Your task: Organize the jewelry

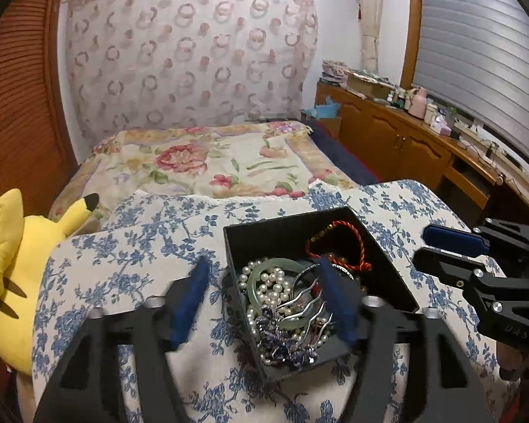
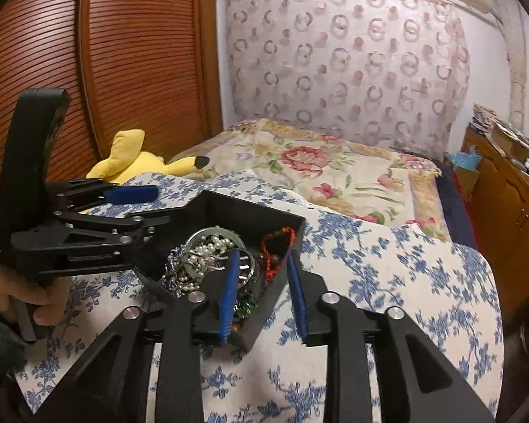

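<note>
A black open box (image 1: 282, 227) (image 2: 250, 213) sits on a blue-flowered cloth. It holds a pearl necklace (image 1: 269, 283) (image 2: 208, 246), a green jade bangle (image 1: 285, 264), silver wavy hairpins (image 1: 305, 305), a purple beaded piece (image 1: 282, 343) (image 2: 171, 268) and a red cord bracelet (image 1: 349, 246) (image 2: 277, 252). My left gripper (image 1: 264, 299) is open, straddling the box's left wall, one finger inside over the jewelry. My right gripper (image 2: 264, 292) is open, straddling the box's near right wall, its left finger inside. Neither holds anything. The right gripper also shows in the left wrist view (image 1: 451, 246).
A yellow plush toy (image 1: 14, 275) (image 2: 137, 162) lies at the left edge of the cloth. A bed with a floral cover (image 1: 208, 162) lies beyond. A wooden cabinet (image 1: 405, 137) with clutter runs along the right wall. A louvred wooden door (image 2: 88, 53) stands left.
</note>
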`<state>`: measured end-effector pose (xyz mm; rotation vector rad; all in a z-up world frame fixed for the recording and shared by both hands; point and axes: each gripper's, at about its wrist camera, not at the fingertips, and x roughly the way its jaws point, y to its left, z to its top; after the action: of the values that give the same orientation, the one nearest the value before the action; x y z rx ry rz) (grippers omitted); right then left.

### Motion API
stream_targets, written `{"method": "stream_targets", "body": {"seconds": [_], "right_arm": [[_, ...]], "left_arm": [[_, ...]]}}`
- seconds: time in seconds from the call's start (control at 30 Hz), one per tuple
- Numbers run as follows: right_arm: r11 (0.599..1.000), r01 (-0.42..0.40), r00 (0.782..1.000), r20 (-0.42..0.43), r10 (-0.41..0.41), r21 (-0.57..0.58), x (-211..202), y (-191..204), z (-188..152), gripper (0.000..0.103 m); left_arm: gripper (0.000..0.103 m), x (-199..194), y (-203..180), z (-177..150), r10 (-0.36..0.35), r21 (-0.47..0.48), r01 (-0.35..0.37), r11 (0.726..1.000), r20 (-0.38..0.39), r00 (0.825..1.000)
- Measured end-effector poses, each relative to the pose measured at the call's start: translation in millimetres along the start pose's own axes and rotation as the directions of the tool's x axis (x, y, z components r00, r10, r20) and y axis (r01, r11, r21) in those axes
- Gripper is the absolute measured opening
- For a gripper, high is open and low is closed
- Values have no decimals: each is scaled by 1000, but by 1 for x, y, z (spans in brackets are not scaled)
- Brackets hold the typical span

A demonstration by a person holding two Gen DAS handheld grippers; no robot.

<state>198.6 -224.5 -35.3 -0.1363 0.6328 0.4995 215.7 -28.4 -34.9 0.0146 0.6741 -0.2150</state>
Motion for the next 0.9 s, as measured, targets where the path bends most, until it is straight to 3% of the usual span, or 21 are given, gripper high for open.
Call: {"method": "stream_targets", "body": {"seconds": [0.1, 0.2, 0.37, 0.43, 0.9], "right_arm": [[1000, 12, 1000, 24, -12, 22, -11, -2, -7, 40], [998, 25, 998, 49, -28, 49, -22, -4, -12, 56], [995, 58, 993, 98, -66, 86, -42, -2, -19, 93], [994, 61, 991, 116, -72, 93, -50, 0, -22, 99], [977, 133, 967, 196, -165, 165, -113, 20, -49, 100]], "left_arm": [[88, -11, 0, -6, 34, 3, -35, 999, 29, 999], [95, -22, -1, -13, 61, 6, -61, 998, 42, 997], [95, -45, -3, -24, 94, 11, -96, 995, 80, 992], [95, -54, -4, -30, 102, 6, -103, 995, 91, 991], [95, -113, -9, -66, 146, -59, -140, 988, 112, 983]]}}
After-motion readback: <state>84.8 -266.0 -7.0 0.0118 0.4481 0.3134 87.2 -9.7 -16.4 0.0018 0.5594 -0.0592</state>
